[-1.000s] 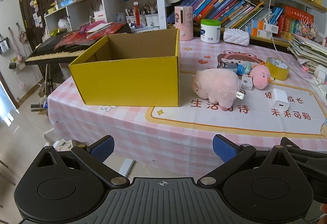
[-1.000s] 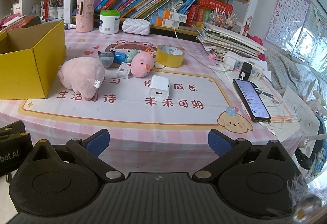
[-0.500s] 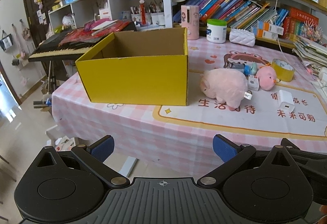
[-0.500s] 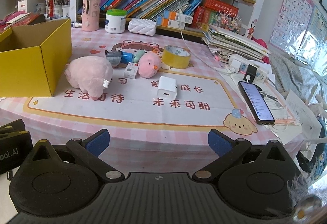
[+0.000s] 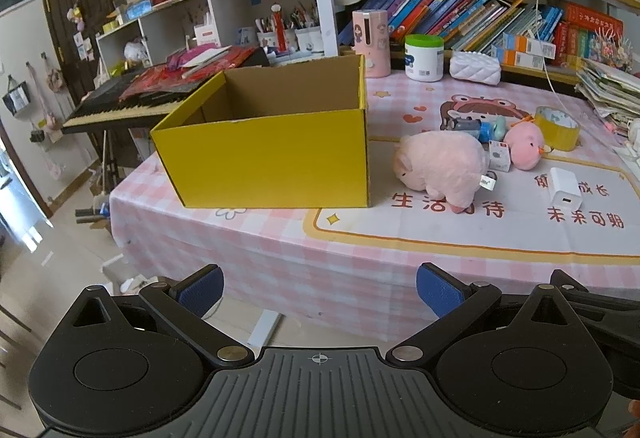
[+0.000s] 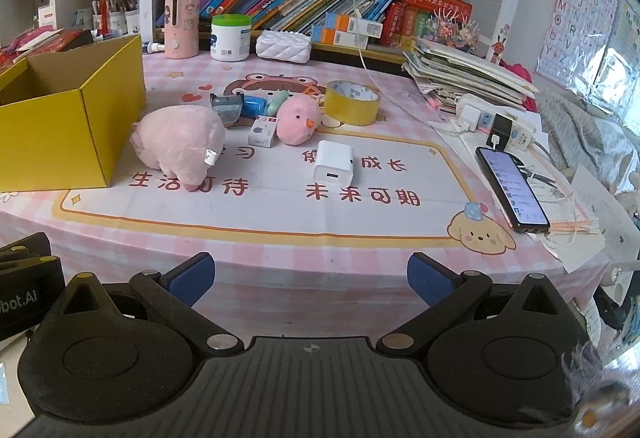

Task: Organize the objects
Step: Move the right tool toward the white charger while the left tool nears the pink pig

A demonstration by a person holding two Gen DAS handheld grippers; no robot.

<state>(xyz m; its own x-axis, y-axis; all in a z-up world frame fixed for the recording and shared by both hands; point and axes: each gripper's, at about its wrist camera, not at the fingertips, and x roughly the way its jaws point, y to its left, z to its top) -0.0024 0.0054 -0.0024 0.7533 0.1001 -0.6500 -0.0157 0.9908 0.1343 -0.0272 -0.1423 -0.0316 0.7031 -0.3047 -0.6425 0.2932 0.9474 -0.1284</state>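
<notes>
While both tools hang short of the table's near edge, the left gripper (image 5: 318,288) and the right gripper (image 6: 310,276) each hold their 2 blue-padded fingers spread wide with nothing between them. Ahead of the left gripper and slightly to its left, an open yellow cardboard box (image 5: 276,158) sits on the pink checked tablecloth (image 5: 280,242), its visible interior showing bare cardboard. Just right of the box lies a pink plush pig (image 5: 442,166), close to the box's right wall but apart from it. Seen from the right gripper, the pig (image 6: 180,146) lies ahead and to the left, and a white charger block (image 6: 334,163) rests almost straight ahead on the printed mat (image 6: 280,206). Beyond the charger sit a small white carton (image 6: 263,131) and a round pink chick toy (image 6: 298,120) side by side, with a roll of yellow tape (image 6: 351,103) farther back. To the far right of that gripper a smartphone (image 6: 510,186) lies face up, screen lit, near a white power strip (image 6: 496,122)
</notes>
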